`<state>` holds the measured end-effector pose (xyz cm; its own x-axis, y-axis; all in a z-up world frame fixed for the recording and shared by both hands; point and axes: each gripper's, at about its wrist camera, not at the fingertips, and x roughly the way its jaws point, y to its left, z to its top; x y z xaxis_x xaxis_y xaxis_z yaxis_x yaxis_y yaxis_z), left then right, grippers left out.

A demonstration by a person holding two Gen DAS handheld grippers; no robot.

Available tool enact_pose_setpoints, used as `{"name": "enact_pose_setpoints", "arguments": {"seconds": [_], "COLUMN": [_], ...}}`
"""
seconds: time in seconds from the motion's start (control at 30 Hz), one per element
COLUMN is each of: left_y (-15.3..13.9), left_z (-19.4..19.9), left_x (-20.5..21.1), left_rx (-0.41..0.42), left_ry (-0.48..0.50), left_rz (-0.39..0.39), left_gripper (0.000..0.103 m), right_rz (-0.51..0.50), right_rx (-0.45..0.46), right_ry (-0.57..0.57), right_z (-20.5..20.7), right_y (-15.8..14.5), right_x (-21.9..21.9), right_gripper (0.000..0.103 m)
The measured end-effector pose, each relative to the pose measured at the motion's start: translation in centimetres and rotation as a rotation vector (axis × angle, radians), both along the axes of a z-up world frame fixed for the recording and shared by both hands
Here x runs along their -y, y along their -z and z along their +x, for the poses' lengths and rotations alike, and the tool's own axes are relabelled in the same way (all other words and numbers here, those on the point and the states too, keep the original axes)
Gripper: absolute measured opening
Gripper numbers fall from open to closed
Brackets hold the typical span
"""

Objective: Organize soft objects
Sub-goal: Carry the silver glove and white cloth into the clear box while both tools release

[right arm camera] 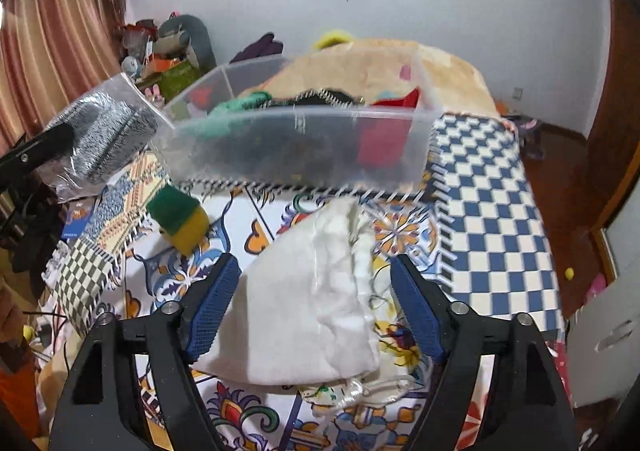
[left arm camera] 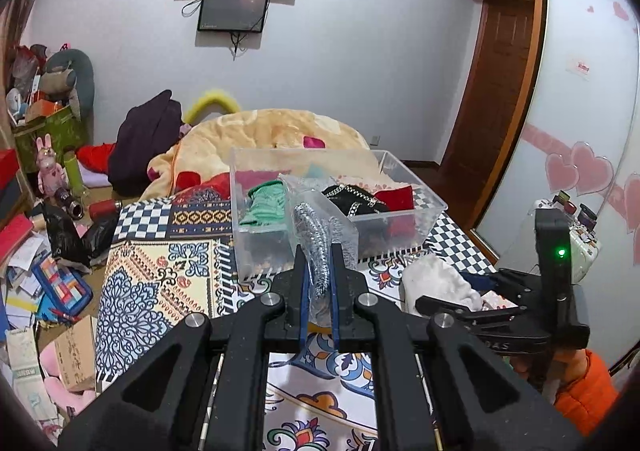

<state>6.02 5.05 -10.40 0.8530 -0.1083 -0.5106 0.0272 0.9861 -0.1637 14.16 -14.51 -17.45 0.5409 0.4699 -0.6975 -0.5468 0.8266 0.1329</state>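
Note:
My left gripper (left arm camera: 318, 271) is shut on a clear plastic bag (left arm camera: 320, 227) with a grey knitted item inside, held up in front of the clear divided bin (left arm camera: 424, 191). The bin (right arm camera: 304, 119) holds a green cloth (left arm camera: 266, 203), a black item with a chain and a red cloth. In the right wrist view the bag (right arm camera: 104, 139) hangs at the left. My right gripper (right arm camera: 315, 265) is open, its blue pads (right arm camera: 212, 307) on either side of a white cloth (right arm camera: 312, 291) lying on the patterned bedspread. A green and yellow sponge (right arm camera: 180, 219) lies to the left of the cloth.
The bed carries a beige blanket (left arm camera: 280, 131) behind the bin. Clutter of boxes, papers and toys covers the floor at the left (left arm camera: 48, 271). A wardrobe door with pink hearts (left arm camera: 580, 131) stands at the right. An orange sleeve (left arm camera: 588, 391) holds the right gripper.

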Motion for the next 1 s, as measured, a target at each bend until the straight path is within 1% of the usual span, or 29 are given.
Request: {"name": "enact_pose_setpoints", "arguments": {"seconds": [0.03,0.1,0.13,0.17,0.27,0.4,0.53,0.7,0.83,1.0], "left_y": [0.1,0.3,0.3,0.4,0.2,-0.5,-1.7,-3.1,-3.5,-3.2], "left_z": [0.0,0.1,0.1,0.1,0.2,0.6,1.2,2.6,4.0,6.8], "left_x": [-0.1,-0.2,-0.2,-0.3,-0.6,-1.0,-1.3,-1.6,-1.7,-1.8], "left_rx": [-0.003,-0.007,-0.008,-0.008,-0.001,0.024,0.064,0.115,0.133,0.114], "left_ry": [-0.001,-0.006,-0.009,-0.011,-0.019,-0.03,-0.043,-0.06,-0.066,-0.063], "left_rz": [0.0,0.0,-0.002,-0.004,-0.004,0.004,0.007,0.012,0.017,-0.002], "left_gripper": [0.008,0.008,0.008,0.008,0.008,0.008,0.008,0.008,0.008,0.008], "right_rz": [-0.008,-0.012,-0.009,-0.001,0.014,0.04,0.077,0.126,0.138,0.119], "right_rx": [-0.004,0.008,0.011,0.011,0.041,0.098,0.181,0.276,0.333,0.38], "right_ry": [-0.004,-0.008,-0.012,-0.018,-0.021,-0.025,-0.011,0.025,0.061,0.099], "right_z": [0.0,0.0,0.0,-0.1,-0.5,-1.1,-1.3,-0.4,1.1,3.3], "right_y": [0.2,0.2,0.1,0.0,-0.9,-2.9,-6.0,-9.6,-11.3,-12.1], "right_x": [-0.1,-0.2,-0.2,-0.2,0.0,0.2,0.7,1.1,0.6,-0.9], "right_gripper": [0.05,0.033,0.029,0.021,0.016,0.015,0.015,0.015,0.015,0.015]}}
